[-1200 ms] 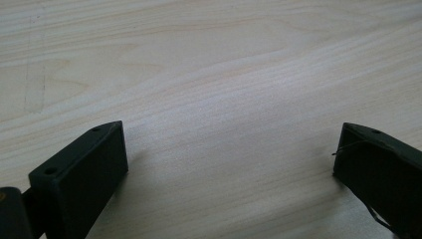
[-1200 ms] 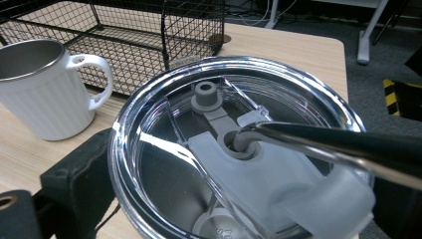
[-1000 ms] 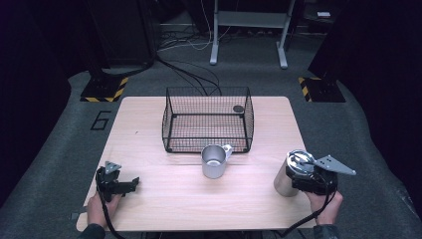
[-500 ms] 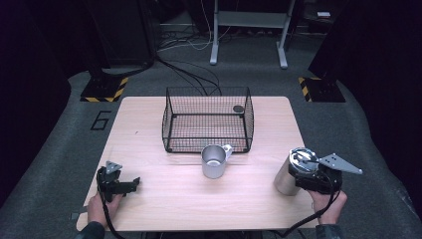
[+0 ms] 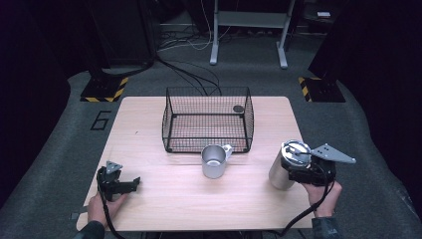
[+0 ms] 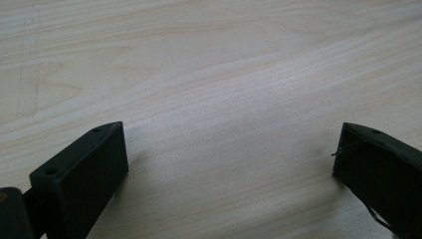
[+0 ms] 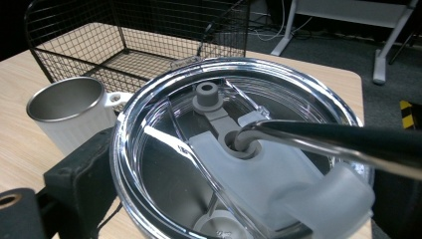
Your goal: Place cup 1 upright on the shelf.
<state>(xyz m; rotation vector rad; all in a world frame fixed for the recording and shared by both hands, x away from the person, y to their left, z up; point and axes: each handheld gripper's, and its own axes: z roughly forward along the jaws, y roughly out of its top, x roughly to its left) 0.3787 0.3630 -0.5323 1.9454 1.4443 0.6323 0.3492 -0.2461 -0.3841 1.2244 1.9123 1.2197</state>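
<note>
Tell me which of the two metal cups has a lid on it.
The tall steel tumbler in the right gripper has a clear lid; the short handled mug before the wire basket is open.

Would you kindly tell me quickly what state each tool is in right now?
Left tool: open, holding nothing, above bare table.
Right tool: shut on the lidded steel tumbler.

Numeral 6 (image 5: 101,120) marked on grey floor (image 5: 74,134), left of table (image 5: 139,124)
</note>
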